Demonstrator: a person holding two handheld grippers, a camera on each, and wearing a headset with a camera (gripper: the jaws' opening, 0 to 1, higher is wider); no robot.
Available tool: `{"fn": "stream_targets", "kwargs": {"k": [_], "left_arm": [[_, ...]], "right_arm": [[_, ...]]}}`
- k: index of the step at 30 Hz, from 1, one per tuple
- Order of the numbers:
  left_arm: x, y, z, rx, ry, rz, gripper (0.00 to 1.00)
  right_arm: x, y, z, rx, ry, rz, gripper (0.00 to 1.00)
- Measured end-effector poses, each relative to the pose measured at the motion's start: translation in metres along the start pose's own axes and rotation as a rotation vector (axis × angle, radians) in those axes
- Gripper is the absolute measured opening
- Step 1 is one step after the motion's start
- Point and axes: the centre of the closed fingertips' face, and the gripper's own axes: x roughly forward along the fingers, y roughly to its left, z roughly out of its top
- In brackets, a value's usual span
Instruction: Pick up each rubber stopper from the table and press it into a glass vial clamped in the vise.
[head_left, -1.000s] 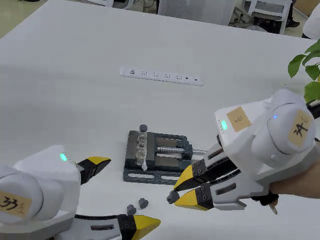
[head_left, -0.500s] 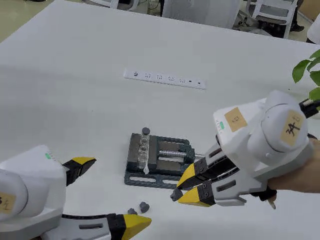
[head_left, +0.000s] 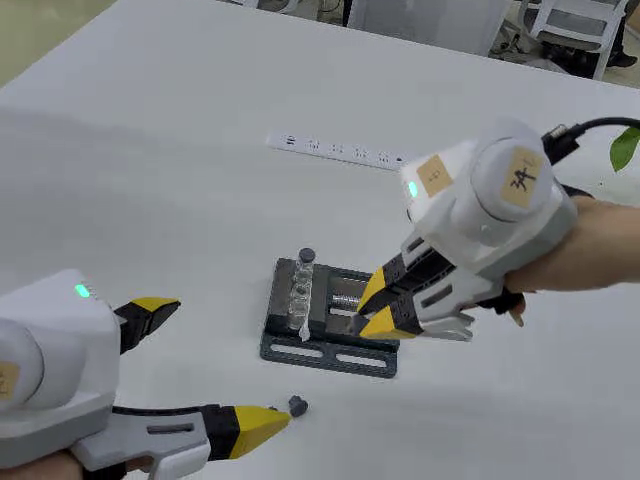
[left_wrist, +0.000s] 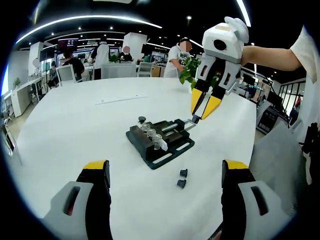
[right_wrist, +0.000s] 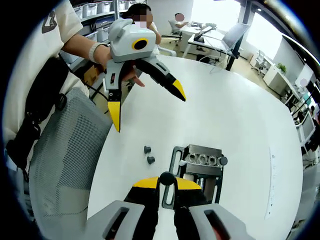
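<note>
A dark vise (head_left: 322, 352) clamps a row of glass vials (head_left: 299, 296); the far vial carries a dark rubber stopper (head_left: 307, 256). My right gripper (head_left: 362, 316) hovers over the vise's right half, shut on another stopper (right_wrist: 167, 178). In the right gripper view the vials (right_wrist: 202, 159) lie just beyond that stopper. My left gripper (head_left: 215, 362) stands wide open at the near left, nothing between its fingers. Two loose stoppers (left_wrist: 182, 173) lie on the table between it and the vise (left_wrist: 170, 150).
A white power strip (head_left: 335, 151) lies on the white table (head_left: 150, 150) behind the vise. A green plant leaf (head_left: 625, 145) shows at the right edge. Chairs stand past the table's far edge, and people are in the room beyond.
My right gripper has carried its stopper from in front of the vise up over the vise's right half. The left gripper stays open at the near left. The head camera has shifted.
</note>
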Motion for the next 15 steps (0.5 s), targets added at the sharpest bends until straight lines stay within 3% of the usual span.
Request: {"fn": "stream_targets", "kwargs": {"k": [7, 15], "left_arm": [[-0.002, -0.008, 0.003, -0.004, -0.013, -0.003, 0.83], [-0.004, -0.003, -0.001, -0.013, -0.011, 0.005, 0.81]], "right_arm": [[0.005, -0.028, 0.003, -0.061, 0.062, 0.006, 0.05], [0.018, -0.047, 0.007, -0.128, 0.113, 0.023, 0.05]]}}
